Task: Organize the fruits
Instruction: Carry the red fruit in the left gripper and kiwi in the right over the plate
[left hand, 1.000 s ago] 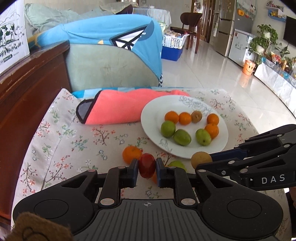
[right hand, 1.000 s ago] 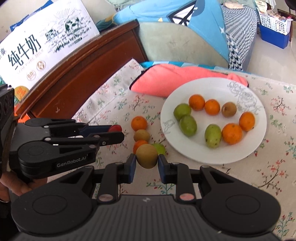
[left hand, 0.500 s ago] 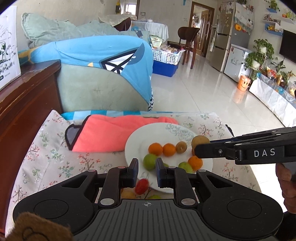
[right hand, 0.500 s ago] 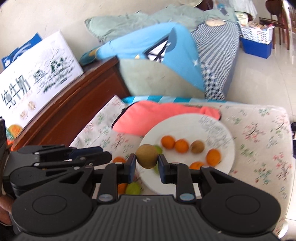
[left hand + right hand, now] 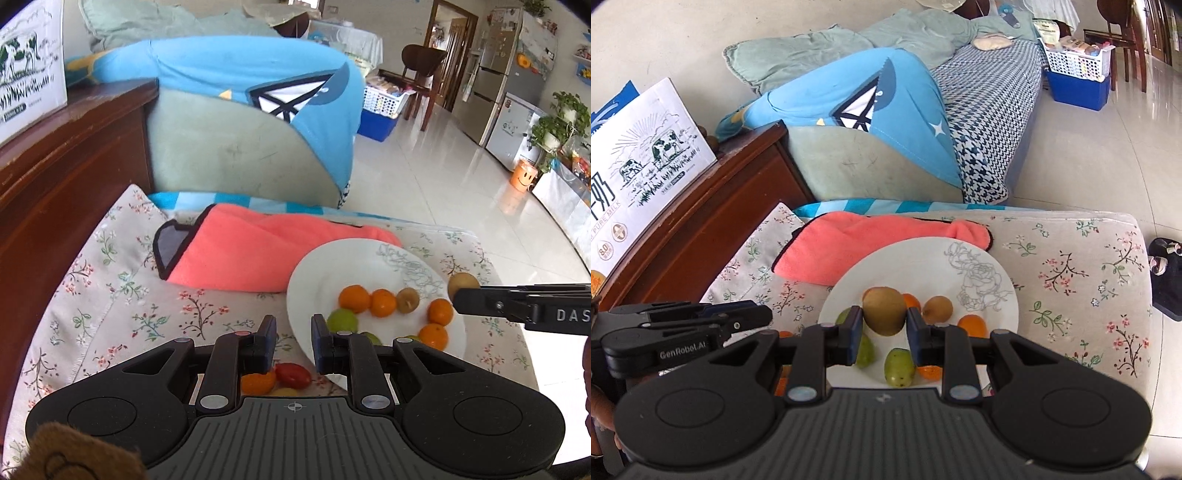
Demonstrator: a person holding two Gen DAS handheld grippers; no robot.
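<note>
Two fingers of the right gripper [image 5: 885, 321] are clamped on a brown, kiwi-like fruit [image 5: 884, 312], held above the white plate [image 5: 923, 258] at the centre of its own view. Just below that fruit two green fruits [image 5: 899, 367] lie on the plate. The gripper body cuts off the plate's near edge and part of an orange fruit there.

The left gripper [image 5: 294, 343] has its fingers drawn close, with a narrow gap and nothing between the tips. A red fruit [image 5: 293, 374] shows low in that gap, back from the tips, beside an orange fruit [image 5: 258, 382]. Whether the pads press on it is hard to make out.

In the left view "DAS" is printed on the right gripper, cut off by the right edge. In the right view the left gripper reads "GenRobot.AI" at lower left.

Several oranges [image 5: 354, 298] sit on the plate, which rests on the floral-cloth surface [image 5: 1071, 280] and overlaps a pink towel [image 5: 849, 243]. At upper left of the right view a milk carton [image 5: 646, 155] shows cows, "PURE MILK" and "8.0", its left side out of frame. A brown furry object [image 5: 74, 454] is cut off at the lower left of the left view.
</note>
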